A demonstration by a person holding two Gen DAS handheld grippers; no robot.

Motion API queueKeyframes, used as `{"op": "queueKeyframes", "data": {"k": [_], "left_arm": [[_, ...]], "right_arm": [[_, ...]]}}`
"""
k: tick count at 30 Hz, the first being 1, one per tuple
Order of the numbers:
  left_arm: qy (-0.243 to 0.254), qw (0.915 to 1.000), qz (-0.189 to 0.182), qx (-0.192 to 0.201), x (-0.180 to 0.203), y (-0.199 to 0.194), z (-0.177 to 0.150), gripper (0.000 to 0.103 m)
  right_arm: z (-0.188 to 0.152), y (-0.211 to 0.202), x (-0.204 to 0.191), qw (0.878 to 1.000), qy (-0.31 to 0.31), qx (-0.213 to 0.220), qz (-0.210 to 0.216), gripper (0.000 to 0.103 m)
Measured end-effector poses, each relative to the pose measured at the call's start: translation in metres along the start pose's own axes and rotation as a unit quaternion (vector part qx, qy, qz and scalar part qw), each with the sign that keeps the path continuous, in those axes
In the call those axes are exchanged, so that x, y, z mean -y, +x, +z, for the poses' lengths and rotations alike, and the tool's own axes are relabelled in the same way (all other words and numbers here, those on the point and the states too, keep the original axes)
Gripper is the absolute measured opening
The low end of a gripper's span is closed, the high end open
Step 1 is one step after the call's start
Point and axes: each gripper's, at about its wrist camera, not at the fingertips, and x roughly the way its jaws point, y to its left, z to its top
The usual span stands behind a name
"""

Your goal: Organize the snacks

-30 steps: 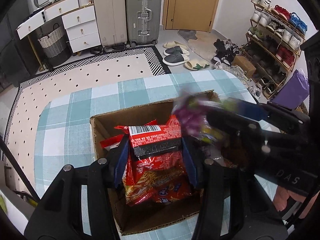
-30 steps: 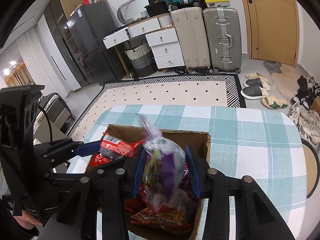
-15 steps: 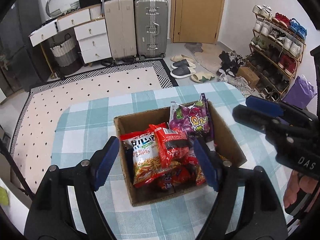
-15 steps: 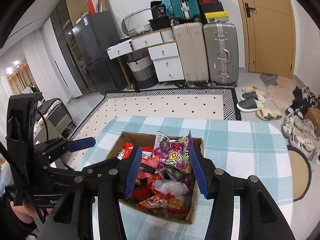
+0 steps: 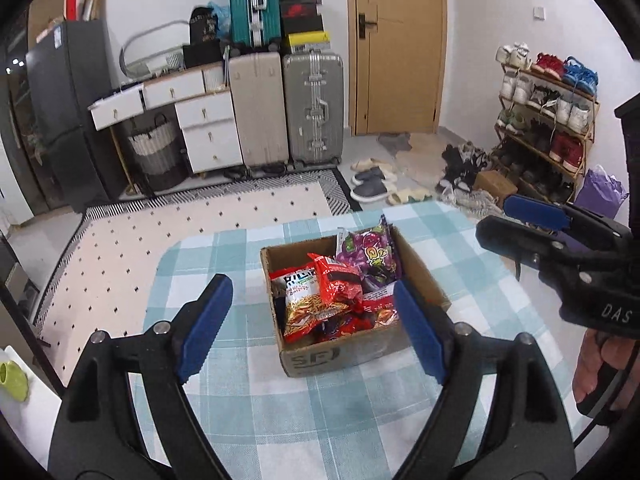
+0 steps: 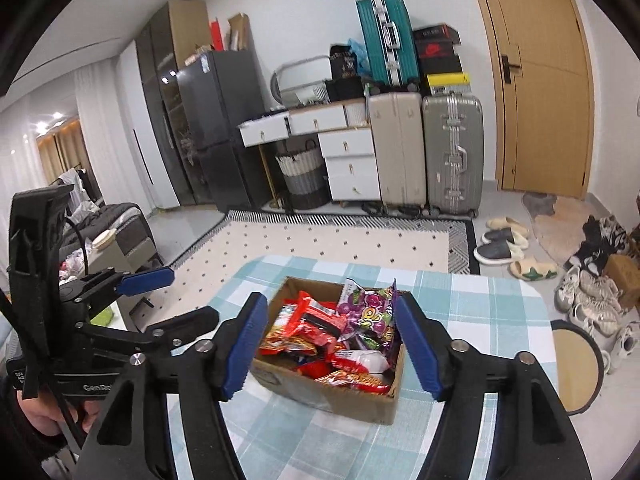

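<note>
table (image 5: 240,392): teal and white check cloth
rug (image 5: 200,232): cream with black dots, striped border, beyond the table
suitcases: beige (image 5: 258,108) and silver (image 5: 314,108) upright side by side, a teal one (image 5: 253,0) on top
drawers (image 5: 208,136): white, left of the suitcases
basket (image 5: 154,152): under the drawers
fridge (image 6: 218,120): dark, far left
door (image 5: 400,44): wooden
shoe rack (image 5: 548,120): right wall
slippers (image 5: 372,184): by the rug
stool (image 6: 576,368): round, right of the table
</note>
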Motion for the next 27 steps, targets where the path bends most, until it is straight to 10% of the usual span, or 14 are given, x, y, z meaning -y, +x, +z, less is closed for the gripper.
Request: {"op": "queueKeyframes", "data": {"k": [13, 27], "left_arm": [[0.007, 0.9932, 0.039, 0.11, 0.012, -0.133, -0.076, 0.103], [-0.066, 0.986, 0.05, 0.145, -0.042, -0.143, -0.188, 0.103]], "right_arm": [[-0.087, -0.111, -0.037, 0.997, -0.027, 0.076, 0.017, 0.092], [-0.203, -0.135, -0.02, 0.994, -0.024, 0.11, -0.001, 0.1]]}}
